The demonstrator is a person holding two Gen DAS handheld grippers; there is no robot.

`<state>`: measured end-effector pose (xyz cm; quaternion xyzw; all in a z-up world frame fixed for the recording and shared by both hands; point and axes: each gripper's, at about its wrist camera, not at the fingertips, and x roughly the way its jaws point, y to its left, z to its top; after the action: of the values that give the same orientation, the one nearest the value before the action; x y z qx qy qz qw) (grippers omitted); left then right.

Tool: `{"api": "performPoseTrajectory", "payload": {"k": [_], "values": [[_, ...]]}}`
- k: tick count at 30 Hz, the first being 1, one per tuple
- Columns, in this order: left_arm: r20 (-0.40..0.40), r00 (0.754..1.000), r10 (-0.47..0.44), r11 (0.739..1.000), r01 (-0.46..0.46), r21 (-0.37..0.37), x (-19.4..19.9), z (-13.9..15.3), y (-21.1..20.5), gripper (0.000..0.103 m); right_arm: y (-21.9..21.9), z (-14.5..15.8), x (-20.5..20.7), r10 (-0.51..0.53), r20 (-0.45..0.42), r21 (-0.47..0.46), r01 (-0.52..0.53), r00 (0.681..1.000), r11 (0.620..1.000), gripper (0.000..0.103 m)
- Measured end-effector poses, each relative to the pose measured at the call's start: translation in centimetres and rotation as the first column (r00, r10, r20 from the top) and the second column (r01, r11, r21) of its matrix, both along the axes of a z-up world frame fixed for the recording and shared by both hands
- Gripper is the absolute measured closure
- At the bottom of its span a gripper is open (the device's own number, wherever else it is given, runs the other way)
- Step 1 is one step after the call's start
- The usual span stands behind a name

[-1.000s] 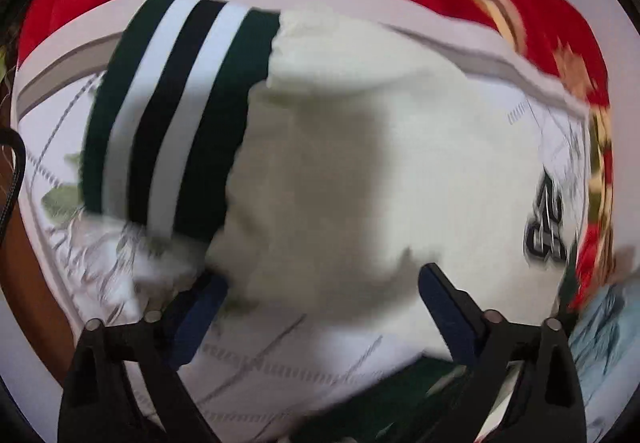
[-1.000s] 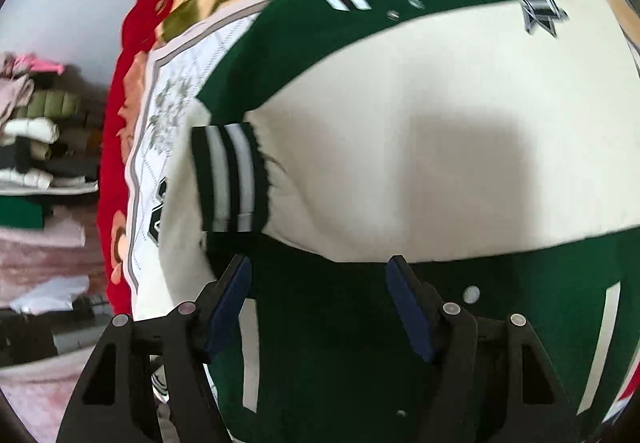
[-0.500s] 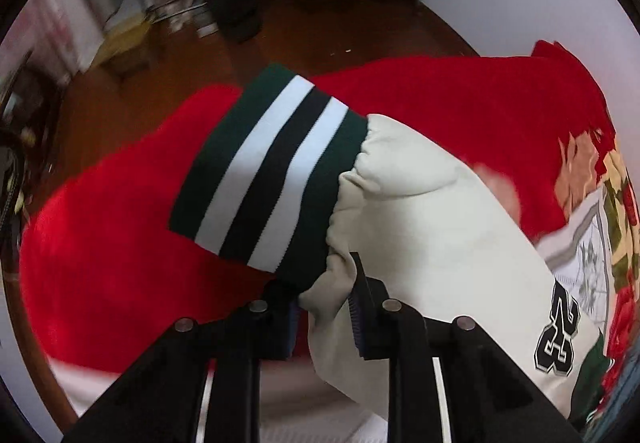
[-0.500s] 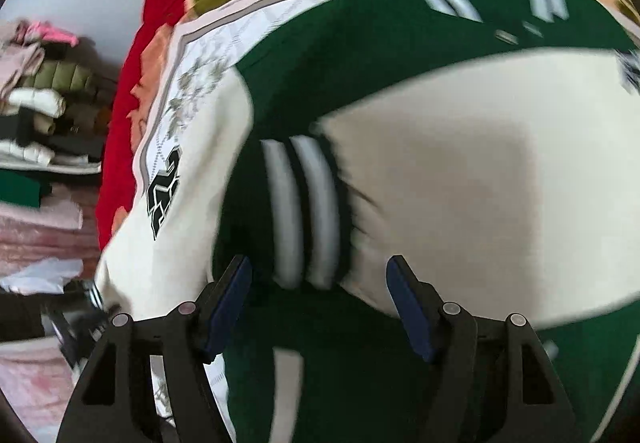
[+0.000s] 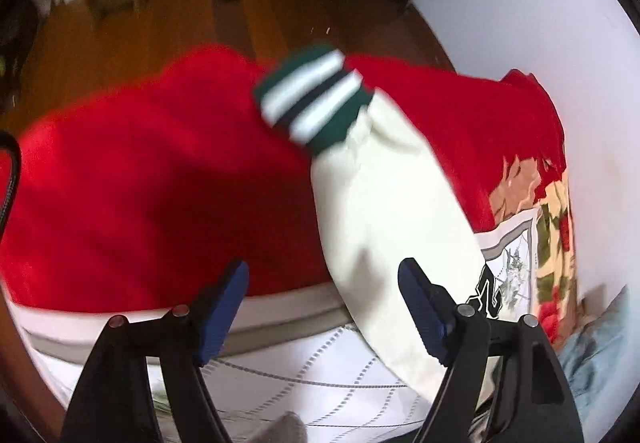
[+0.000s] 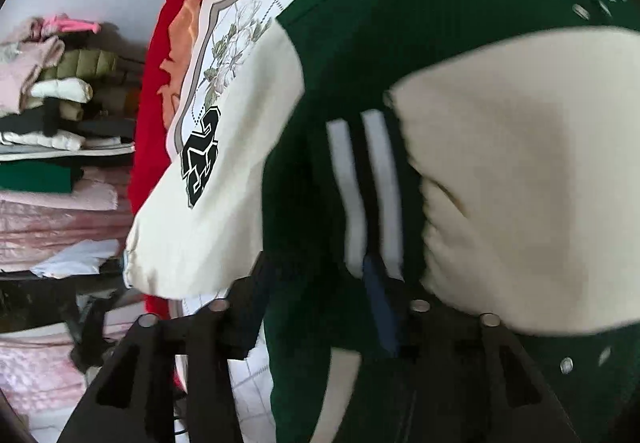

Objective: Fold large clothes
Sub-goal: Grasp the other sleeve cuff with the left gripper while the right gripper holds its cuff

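A green varsity jacket point(image 6: 360, 43) with cream sleeves lies on the bed. In the left wrist view one cream sleeve point(image 5: 380, 223) stretches out over the red blanket point(image 5: 140, 183), its striped cuff point(image 5: 312, 99) at the far end. My left gripper point(image 5: 324, 307) is opening; the sleeve passes by its right finger and the pads do not touch it. In the right wrist view the other sleeve point(image 6: 520, 183) is folded across the jacket body. Its striped cuff point(image 6: 364, 183) sits between the jaws of my right gripper point(image 6: 316, 283), which is closing. Green cloth hides the left finger.
A white flowered bedspread point(image 6: 236, 31) lies under the jacket, above the red blanket. Shelves with stacked folded clothes point(image 6: 48, 103) stand to the left of the bed. Wooden floor point(image 5: 120, 23) and a pale wall point(image 5: 540, 23) lie beyond the bed's edge.
My left gripper shut on the sleeve by its cuff, carried it out over the red blanket, then let go. My right gripper moved onto the other cuff and its jaws narrowed.
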<state>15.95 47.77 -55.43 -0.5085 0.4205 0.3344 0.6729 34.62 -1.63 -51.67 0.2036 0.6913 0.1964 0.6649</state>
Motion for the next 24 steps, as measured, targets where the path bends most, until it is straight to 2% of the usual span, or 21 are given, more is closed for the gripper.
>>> {"api": "performPoseTrajectory", "payload": {"k": [3, 4, 6, 7, 8, 9, 10, 13, 15, 17, 19, 20, 21, 22, 23, 24], "values": [[-0.009, 0.999, 0.051, 0.999, -0.052, -0.015, 2.6, -2.1, -0.4, 0.028, -2.6, 0.2, -1.1, -0.031, -0.016, -0.03, 0.031, 0.999, 0.999, 0.053], [-0.033, 0.998, 0.049, 0.999, -0.049, 0.007, 3.9, -2.3, 0.0, 0.028, -3.3, 0.2, -1.3, -0.046, -0.018, -0.044, 0.045, 0.999, 0.998, 0.053], [-0.118, 0.993, 0.021, 0.994, -0.008, 0.108, 6.7, -2.4, 0.2, 0.031, -4.6, 0.2, -1.8, -0.073, -0.018, -0.068, 0.072, 0.997, 0.995, 0.053], [-0.138, 0.99, 0.007, 0.987, 0.015, 0.161, 7.9, -2.1, 0.2, 0.047, -4.9, 0.2, -1.9, -0.081, -0.015, -0.074, 0.079, 0.997, 0.994, 0.053], [-0.191, 0.982, -0.007, 0.973, 0.051, 0.227, 9.4, -1.4, 0.2, 0.064, -4.9, 0.1, -1.9, -0.085, -0.015, -0.082, 0.084, 0.996, 0.993, 0.053], [-0.214, 0.977, -0.007, 0.965, 0.062, 0.253, 9.9, -1.0, 0.3, 0.073, -4.9, 0.1, -1.9, -0.086, -0.015, -0.087, 0.084, 0.996, 0.993, 0.053], [-0.211, 0.978, -0.011, 0.955, 0.072, 0.286, 10.4, -0.3, 0.5, 0.1, -4.7, 0.0, -1.9, -0.083, -0.014, -0.095, 0.081, 0.996, 0.992, 0.053], [-0.167, 0.984, -0.066, 0.931, 0.121, 0.344, 11.8, 2.6, 0.7, 0.1, -2.8, 0.4, -1.2, -0.039, 0.031, -0.141, 0.043, 0.999, 0.989, 0.051], [-0.154, 0.982, -0.111, 0.902, 0.165, 0.399, 13.3, 4.9, 0.1, 0.1, -1.2, 0.5, -0.5, 0.007, 0.063, -0.218, 0.007, 0.998, 0.976, 0.036], [-0.144, 0.979, -0.145, 0.875, 0.195, 0.443, 14.3, 6.9, -1.0, 0.1, 1.3, -0.4, 0.2, 0.066, 0.075, -0.324, -0.039, 0.995, 0.945, 0.026], [-0.14, 0.976, -0.167, 0.857, 0.214, 0.468, 14.9, 8.1, -1.9, 0.101, 2.8, -1.0, 0.5, 0.105, 0.11, -0.418, -0.05, 0.988, 0.907, 0.026], [-0.134, 0.975, -0.175, 0.85, 0.218, 0.479, 15.2, 8.9, -2.4, 0.101, 3.4, -1.3, 0.6, 0.126, 0.137, -0.468, -0.048, 0.983, 0.883, 0.029], [-0.128, 0.975, -0.18, 0.848, 0.219, 0.483, 15.5, 9.3, -2.6, 0.101, 3.5, -1.4, 0.7, 0.129, 0.155, -0.485, -0.039, 0.979, 0.874, 0.033], [-0.12, 0.975, -0.186, 0.844, 0.221, 0.488, 15.0, 9.8, -2.5, 0.101, 3.4, -1.3, 0.8, 0.11, 0.179, -0.47, -0.013, 0.978, 0.882, 0.037], [-0.113, 0.975, -0.19, 0.84, 0.221, 0.495, 15.0, 10.3, -3.0, 0.101, 3.2, -1.1, 0.9, 0.098, 0.19, -0.462, 0.001, 0.977, 0.887, 0.052], [-0.109, 0.975, -0.194, 0.838, 0.222, 0.498, 14.7, 10.6, -2.5, 0.101, 3.2, -0.6, 1.1, 0.095, 0.202, -0.453, 0.007, 0.975, 0.891, 0.06]]}}
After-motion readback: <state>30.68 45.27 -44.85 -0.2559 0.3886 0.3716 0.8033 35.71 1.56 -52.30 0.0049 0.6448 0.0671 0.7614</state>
